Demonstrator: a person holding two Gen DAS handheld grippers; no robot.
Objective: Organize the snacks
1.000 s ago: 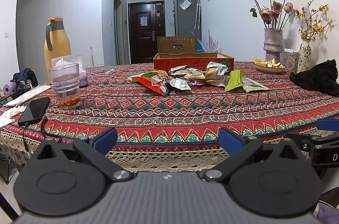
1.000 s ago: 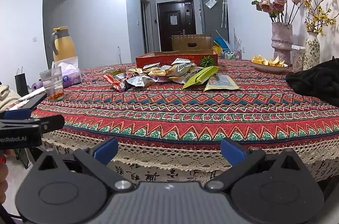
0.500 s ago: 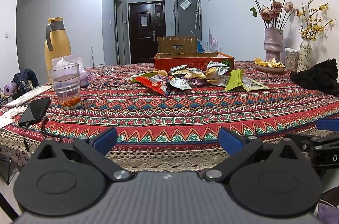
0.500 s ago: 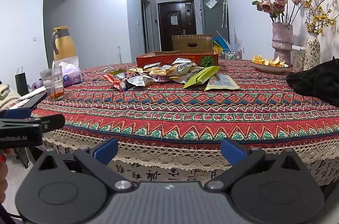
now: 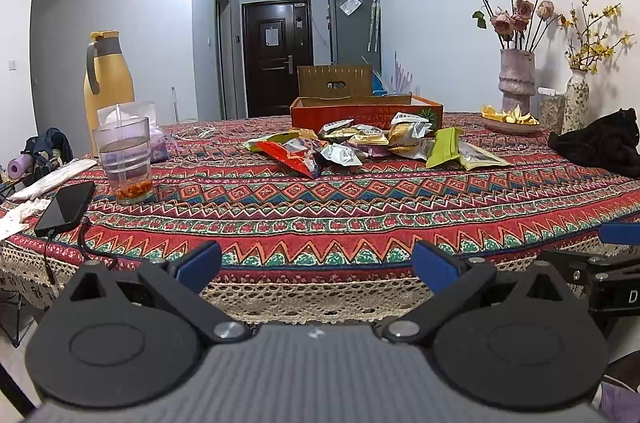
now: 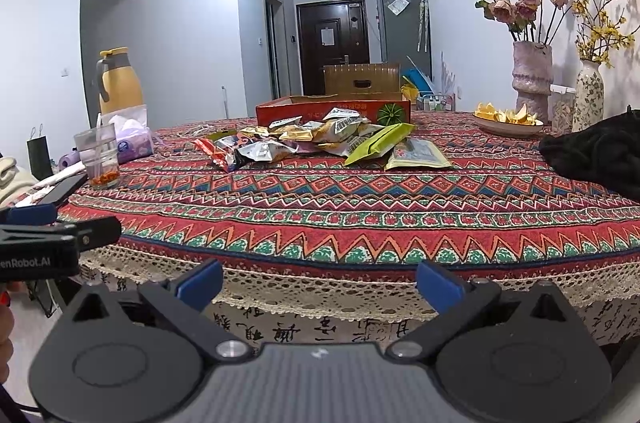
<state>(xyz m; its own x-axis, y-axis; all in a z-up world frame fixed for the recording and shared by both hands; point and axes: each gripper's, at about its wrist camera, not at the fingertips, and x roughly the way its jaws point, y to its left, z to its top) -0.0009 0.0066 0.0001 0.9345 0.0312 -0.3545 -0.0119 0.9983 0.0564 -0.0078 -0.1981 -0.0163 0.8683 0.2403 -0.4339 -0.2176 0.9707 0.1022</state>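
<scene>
Left wrist view: nothing changed over last second; left gripper and right gripper still spread, empty, at table edge; snack pile untouched before orange box, sorting not started

Snacks lie on the table, before the box. A cup stands left.
</scene>
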